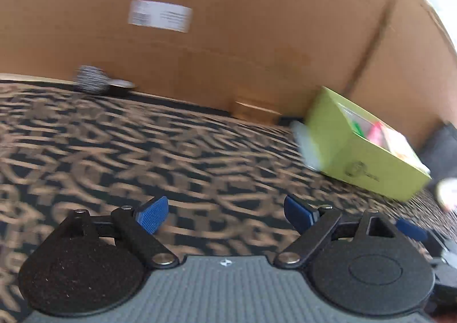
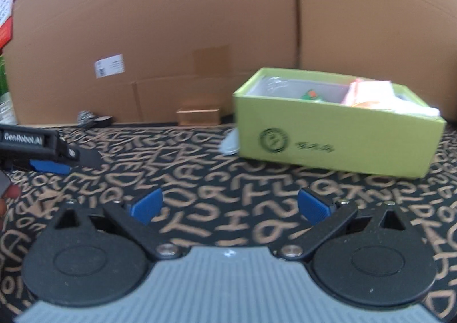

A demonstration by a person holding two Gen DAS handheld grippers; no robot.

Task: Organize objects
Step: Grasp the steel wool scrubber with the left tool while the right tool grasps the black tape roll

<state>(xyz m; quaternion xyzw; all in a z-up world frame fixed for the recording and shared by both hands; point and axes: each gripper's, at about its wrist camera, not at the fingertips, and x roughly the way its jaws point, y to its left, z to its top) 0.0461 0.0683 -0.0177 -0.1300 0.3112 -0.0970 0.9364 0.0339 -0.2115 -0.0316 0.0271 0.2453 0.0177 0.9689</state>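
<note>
Clearly, lime-green box [image 2: 337, 137] sits open, holding colourful items.

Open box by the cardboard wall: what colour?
Lime green box, clearest in right wrist view.

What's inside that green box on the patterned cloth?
The green box is open-topped. Showing above its rim: a small green-and-orange item, a pink-orange packet and something white at the right end. The front wall hides whatever lies lower down.
</note>
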